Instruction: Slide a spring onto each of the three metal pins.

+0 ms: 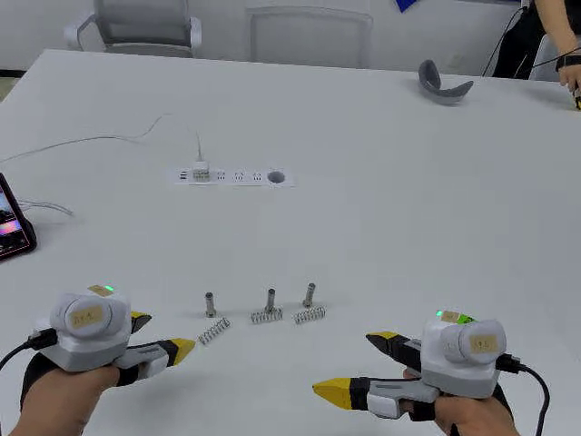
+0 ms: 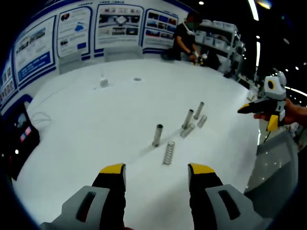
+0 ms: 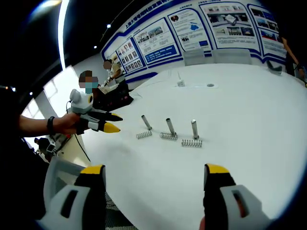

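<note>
- The middle pin [image 1: 270, 300] is standing upright on the white table [image 1: 381, 209]. The left pin [image 1: 210, 302] and the right pin [image 1: 310, 293] are standing upright on either side of it, forming a row, each apart from it.
- The middle spring [image 1: 266, 316] is lying flat on the table just in front of the middle pin, on the person's side of its base.
- The left spring [image 1: 214, 331] is lying at a slant to the left of the middle pin and a little nearer the person.
- The right spring [image 1: 310, 314] is lying flat just to the right of the middle pin's base.
- All three springs are resting on the table, off the pins.
- The left gripper [image 1: 163, 332] is being held well to the left of the middle pin and nearer the person. Its yellow-tipped jaws are parted and gripping nothing.
- The right gripper [image 1: 352, 365] is being held well to the right of the middle pin and nearer the person. Its jaws are spread wide and gripping nothing.
- A white power strip [image 1: 234, 175] is lying well beyond the middle pin, with a plug in it and a thin cable trailing off to the left.
- A dark phone [image 1: 14, 227] with a lit screen is lying far to the left of the middle pin, at the table's edge.
- A grey curved object [image 1: 443, 86] is lying far beyond the middle pin, to the right.
</note>
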`<move>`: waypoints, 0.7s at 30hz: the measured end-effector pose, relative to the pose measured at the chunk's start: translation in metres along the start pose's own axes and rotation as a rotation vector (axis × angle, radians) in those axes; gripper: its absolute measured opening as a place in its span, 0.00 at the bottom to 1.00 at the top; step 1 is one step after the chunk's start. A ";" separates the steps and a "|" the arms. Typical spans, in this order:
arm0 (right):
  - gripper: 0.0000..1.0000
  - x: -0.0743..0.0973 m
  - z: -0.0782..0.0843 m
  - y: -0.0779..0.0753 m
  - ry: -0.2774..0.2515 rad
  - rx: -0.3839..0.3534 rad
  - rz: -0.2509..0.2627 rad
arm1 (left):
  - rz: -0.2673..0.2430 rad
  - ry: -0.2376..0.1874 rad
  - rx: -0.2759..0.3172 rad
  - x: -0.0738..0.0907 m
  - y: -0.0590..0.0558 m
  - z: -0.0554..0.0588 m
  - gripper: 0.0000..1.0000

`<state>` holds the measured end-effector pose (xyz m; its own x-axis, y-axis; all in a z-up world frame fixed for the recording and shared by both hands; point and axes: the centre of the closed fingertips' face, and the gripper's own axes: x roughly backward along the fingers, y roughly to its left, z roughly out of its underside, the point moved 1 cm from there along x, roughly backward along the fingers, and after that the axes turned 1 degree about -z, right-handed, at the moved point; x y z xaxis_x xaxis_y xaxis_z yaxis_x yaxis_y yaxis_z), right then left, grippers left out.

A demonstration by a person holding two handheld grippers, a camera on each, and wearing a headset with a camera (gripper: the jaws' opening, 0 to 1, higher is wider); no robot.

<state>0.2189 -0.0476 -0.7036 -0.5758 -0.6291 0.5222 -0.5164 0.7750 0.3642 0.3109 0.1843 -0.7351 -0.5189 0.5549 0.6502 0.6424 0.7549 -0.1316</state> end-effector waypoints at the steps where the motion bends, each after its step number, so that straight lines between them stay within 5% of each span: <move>1: 0.85 0.000 0.000 0.000 0.001 0.000 0.000 | 0.000 0.000 0.000 0.001 0.000 0.002 0.55; 10: 0.86 -0.001 0.006 0.002 0.021 0.008 -0.006 | 0.004 0.004 0.013 0.012 0.000 0.018 0.62; 21: 0.87 -0.002 0.006 0.003 0.029 0.016 -0.006 | -0.002 -0.010 0.040 0.027 0.006 0.025 0.71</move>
<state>0.2143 -0.0440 -0.7084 -0.5541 -0.6320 0.5418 -0.5303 0.7697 0.3554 0.2872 0.2122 -0.7370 -0.5259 0.5563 0.6434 0.6182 0.7696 -0.1600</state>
